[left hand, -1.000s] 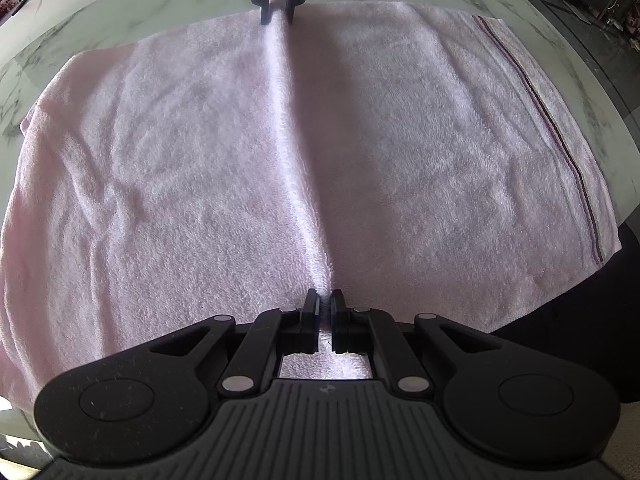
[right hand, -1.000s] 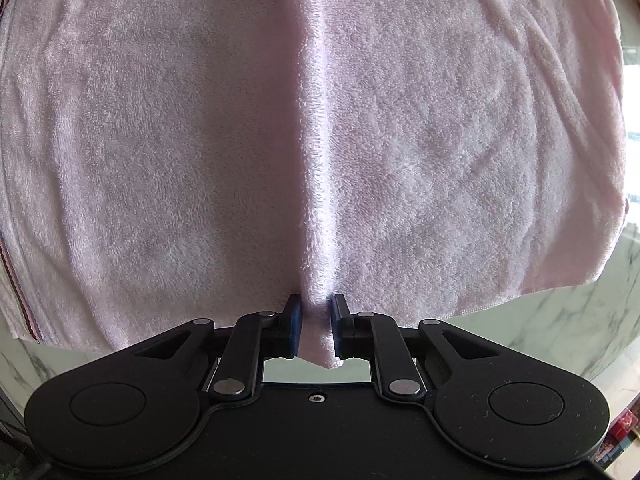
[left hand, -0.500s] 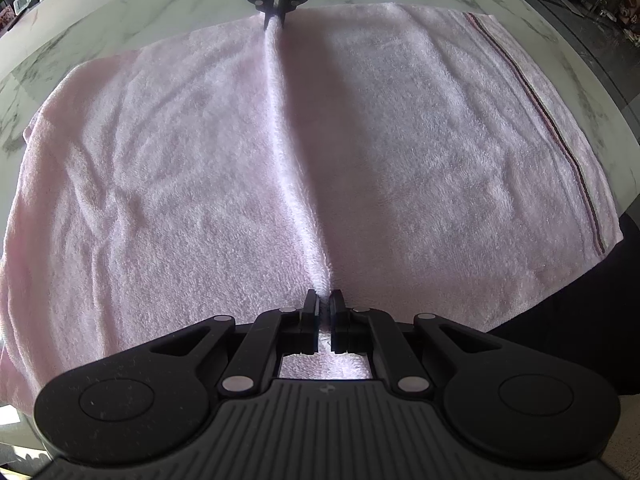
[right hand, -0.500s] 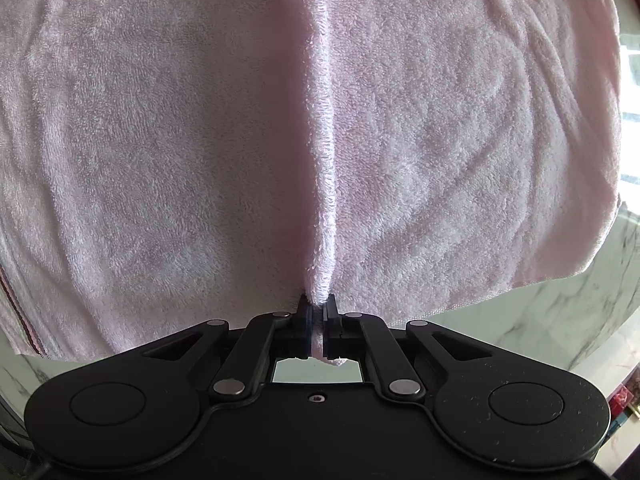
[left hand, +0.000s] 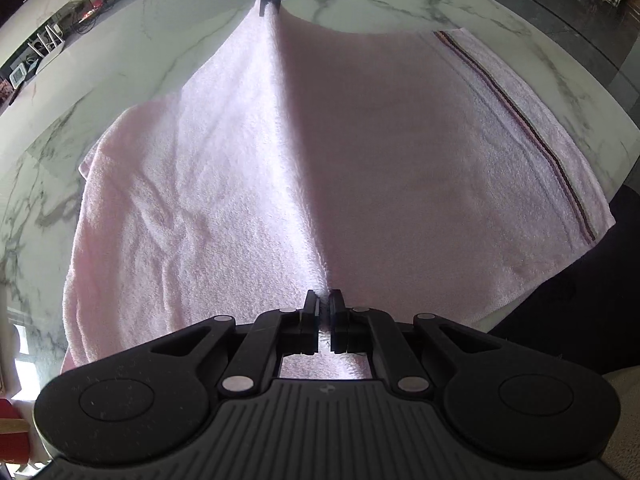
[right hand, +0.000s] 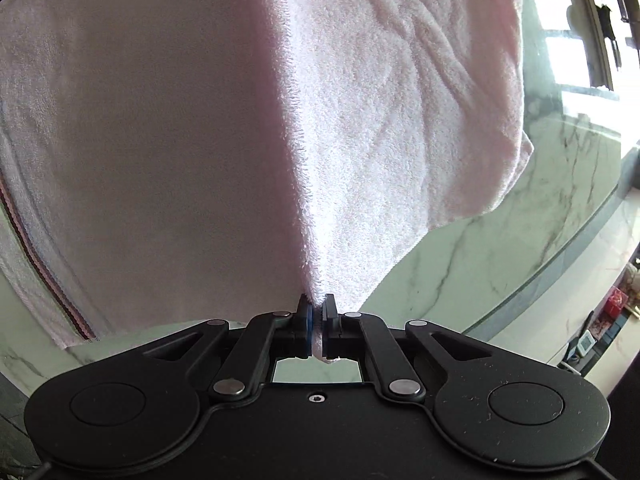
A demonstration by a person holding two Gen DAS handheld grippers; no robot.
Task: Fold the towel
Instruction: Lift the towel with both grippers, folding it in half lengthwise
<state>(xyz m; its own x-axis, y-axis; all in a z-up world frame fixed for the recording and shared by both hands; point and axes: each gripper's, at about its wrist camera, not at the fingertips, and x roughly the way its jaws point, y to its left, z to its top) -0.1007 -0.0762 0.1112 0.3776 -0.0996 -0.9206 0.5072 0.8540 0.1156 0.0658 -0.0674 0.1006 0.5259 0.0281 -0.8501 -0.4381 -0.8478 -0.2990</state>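
Both grippers (left gripper, right gripper) pinch the towel's ridge.

Table: white marble top with grey veins, glossy and reflecting the light.
Window: bright panes stood at the upper right of the right wrist view.
Floor: dark, at the upper right of the left wrist view.
Clutter: small items lined a ledge beyond the table's edge.
Light: strong daylight.
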